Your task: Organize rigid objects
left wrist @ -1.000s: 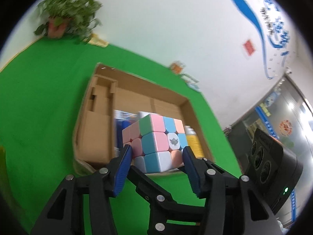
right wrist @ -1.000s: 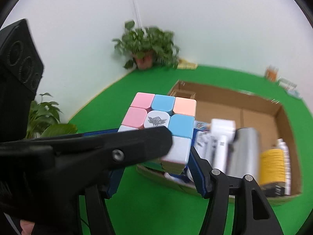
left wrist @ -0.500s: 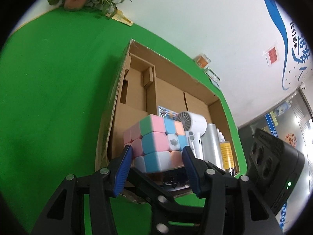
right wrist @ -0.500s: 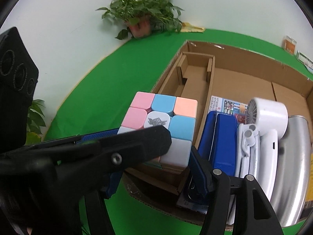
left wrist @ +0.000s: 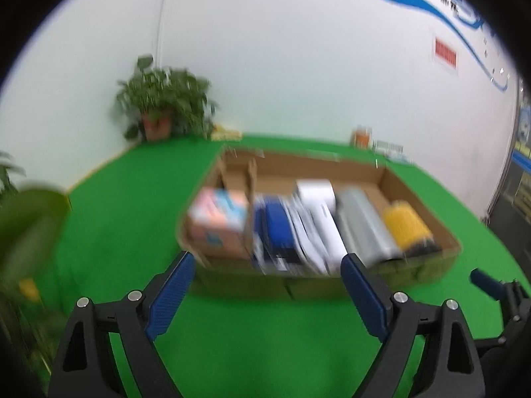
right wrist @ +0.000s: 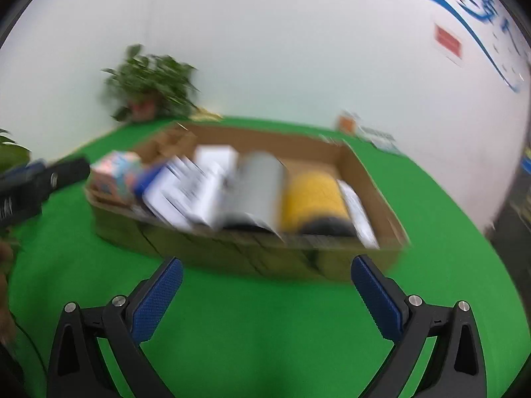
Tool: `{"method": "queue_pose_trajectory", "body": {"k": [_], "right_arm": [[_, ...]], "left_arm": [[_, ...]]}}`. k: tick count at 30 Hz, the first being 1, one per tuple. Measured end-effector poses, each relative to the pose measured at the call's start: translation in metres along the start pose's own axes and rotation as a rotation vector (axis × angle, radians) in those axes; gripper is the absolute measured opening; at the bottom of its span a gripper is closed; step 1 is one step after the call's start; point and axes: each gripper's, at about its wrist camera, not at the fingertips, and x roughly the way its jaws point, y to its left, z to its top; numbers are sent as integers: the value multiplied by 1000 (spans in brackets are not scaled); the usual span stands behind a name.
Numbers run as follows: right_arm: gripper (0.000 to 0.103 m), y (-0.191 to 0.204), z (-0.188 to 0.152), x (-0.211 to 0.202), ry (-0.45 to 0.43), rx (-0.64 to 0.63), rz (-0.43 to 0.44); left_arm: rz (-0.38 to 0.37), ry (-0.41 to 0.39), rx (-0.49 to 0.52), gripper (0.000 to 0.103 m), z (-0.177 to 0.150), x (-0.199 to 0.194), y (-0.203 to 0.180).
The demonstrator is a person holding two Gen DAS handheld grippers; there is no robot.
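Fingers [left wrist: 172,285] apart, cube [left wrist: 217,214] seemingly boxed beyond

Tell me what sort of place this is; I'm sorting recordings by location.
Probably an office or lab demo corner: green mat as work surface, white wall with blue graphics, potted plant in the corner.

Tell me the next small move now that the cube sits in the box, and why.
Probably draw both grippers back from the cardboard box. The puzzle cube sits in its left end beside the blue case, and the left gripper and right gripper, jaws just opened, hold nothing. No loose object shows on the green mat.
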Motion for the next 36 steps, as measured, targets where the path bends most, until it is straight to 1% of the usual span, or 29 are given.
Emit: {"method": "queue_pose_trajectory", "body": {"k": [3, 6, 8, 10, 12, 15, 17, 22, 30, 36], "right_arm": [[102, -23, -16, -4, 17, 57, 7], [102, -33, -22, -13, -11, 43, -2], [102, -40, -26, -22, -31, 42, 12], [102, -44, -31, -30, -41, 39, 19], [102, -45, -29, -39, -42, 38, 30], [102, -50, -26, -51, -39, 48, 40], [102, -52, -25, -57, -49, 47, 41], [102, -51, -23, -61, -45, 41, 55], [102, -55, -24, -65, -47, 34, 37], [102, -51, -28, -66, -37, 17, 47]], "left_arm": [[-23, 64, 14, 90, -25, 4, -23], [3, 59, -5, 90, -34, -9, -34], [11, 53, -5, 90, -33, -18, -38], [4, 45, -15, 90, -30, -23, -40], [6, 43, -25, 90, -28, -29, -38], [46, 44, -5, 90, -27, -33, -37], [55, 42, 2, 90, -27, -36, -37], [67, 56, 4, 90, -30, -35, -39], [36, 72, 14, 90, -34, -34, -45], [44, 79, 15, 90, -34, -33, -48]]}}
